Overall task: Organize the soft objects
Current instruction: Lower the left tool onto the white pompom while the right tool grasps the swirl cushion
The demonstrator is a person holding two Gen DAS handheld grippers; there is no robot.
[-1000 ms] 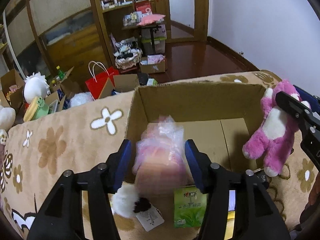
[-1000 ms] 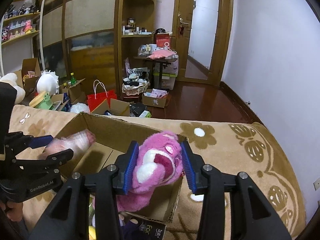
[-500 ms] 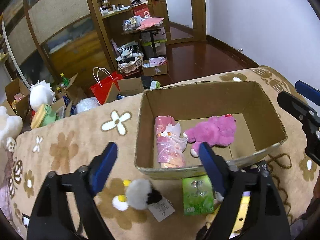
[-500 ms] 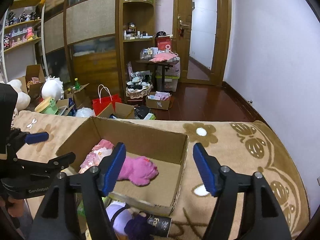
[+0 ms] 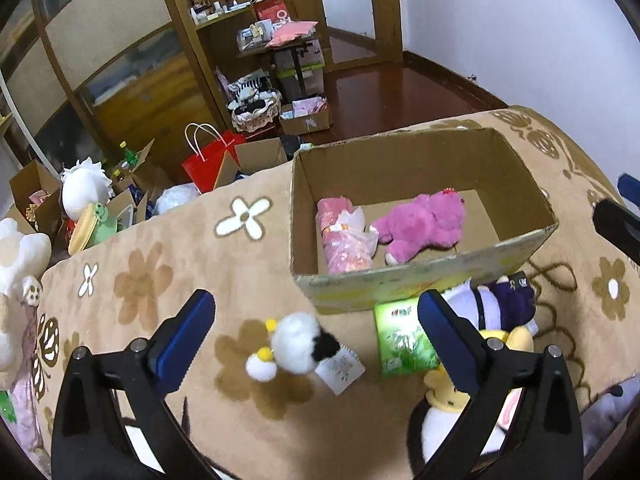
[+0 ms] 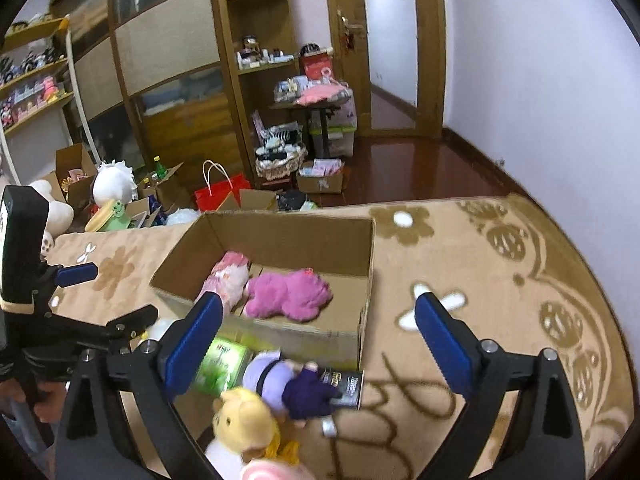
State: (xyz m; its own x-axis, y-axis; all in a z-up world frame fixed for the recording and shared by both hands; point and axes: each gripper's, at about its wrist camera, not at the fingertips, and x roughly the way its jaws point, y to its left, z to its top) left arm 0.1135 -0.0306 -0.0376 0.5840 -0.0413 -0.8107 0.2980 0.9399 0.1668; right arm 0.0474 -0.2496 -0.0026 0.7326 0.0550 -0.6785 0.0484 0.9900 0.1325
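An open cardboard box (image 5: 424,280) (image 6: 280,236) stands on a flowered blanket. Inside it lie a pink plush bear (image 5: 424,220) (image 6: 288,294) and a pink toy in a plastic wrap (image 5: 344,240) (image 6: 228,280). My left gripper (image 5: 315,297) hovers before the box, above a white fluffy toy (image 5: 296,342); its jaws are opening with nothing between them. My right gripper (image 6: 319,300) hangs over the box's near wall, jaws opening too and holding nothing. Below it lie a purple doll (image 6: 288,380), a yellow plush (image 6: 244,416) and a green packet (image 6: 222,364).
The beige blanket (image 5: 160,280) spreads wide to the left and right of the box. A black can (image 6: 346,388) lies beside the purple doll. White plush toys (image 5: 20,256) sit at the left edge. Beyond are a red bag (image 5: 208,160), floor boxes and shelves.
Both grippers let go: the wrapped toy and the pink bear dropped into the box. Both sets of jaws spread wide and drew back and up from the box.
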